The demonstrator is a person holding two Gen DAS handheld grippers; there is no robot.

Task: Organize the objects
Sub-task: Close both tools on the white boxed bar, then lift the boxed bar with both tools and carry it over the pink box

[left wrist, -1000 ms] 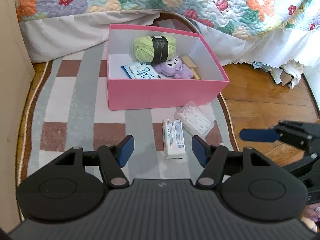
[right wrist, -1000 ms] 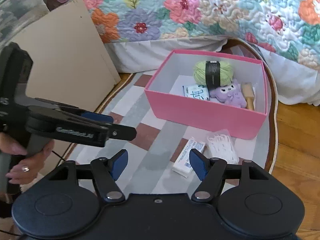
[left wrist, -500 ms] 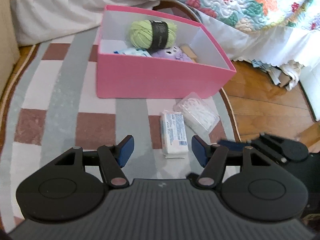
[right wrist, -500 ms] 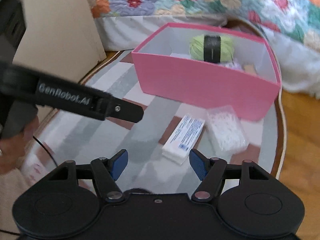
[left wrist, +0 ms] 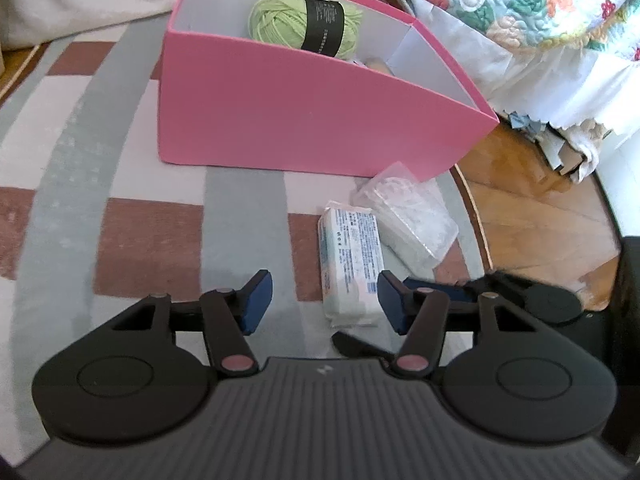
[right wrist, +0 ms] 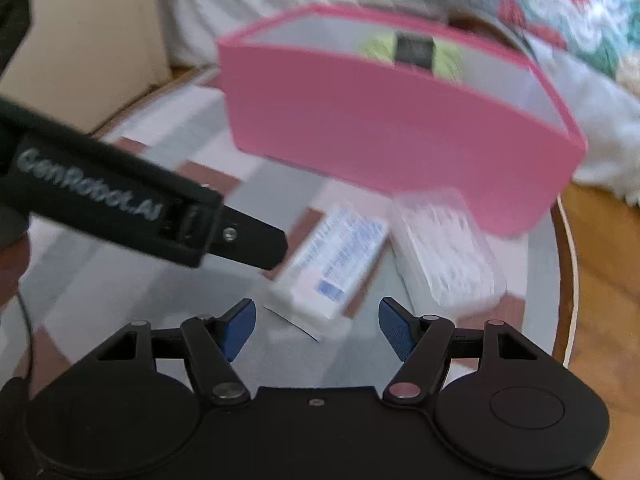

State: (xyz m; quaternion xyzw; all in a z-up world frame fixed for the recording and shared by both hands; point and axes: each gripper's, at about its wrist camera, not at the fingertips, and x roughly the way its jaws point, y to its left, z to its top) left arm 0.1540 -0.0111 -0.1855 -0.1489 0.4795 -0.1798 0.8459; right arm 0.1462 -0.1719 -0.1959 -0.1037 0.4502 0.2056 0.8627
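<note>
Checked rug (left wrist: 152, 236): grey, white and brown-red blocks, rounded edge with dark trim, laid on the floor. Wooden floor (left wrist: 536, 216): warm brown boards, showing beyond the rug's right edge. Floral quilt (left wrist: 532, 4): stitched flowers in orange, green and red, hanging over a white bed skirt (left wrist: 472, 60). Beige board (right wrist: 92, 44): plain, upright, at the rug's left side.

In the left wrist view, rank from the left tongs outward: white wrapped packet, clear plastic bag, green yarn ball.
1. White wrapped packet, on the rug just ahead of the left tongs.
2. Clear plastic bag, beyond it, to the right.
3. Green yarn ball, inside the pink box.
</note>
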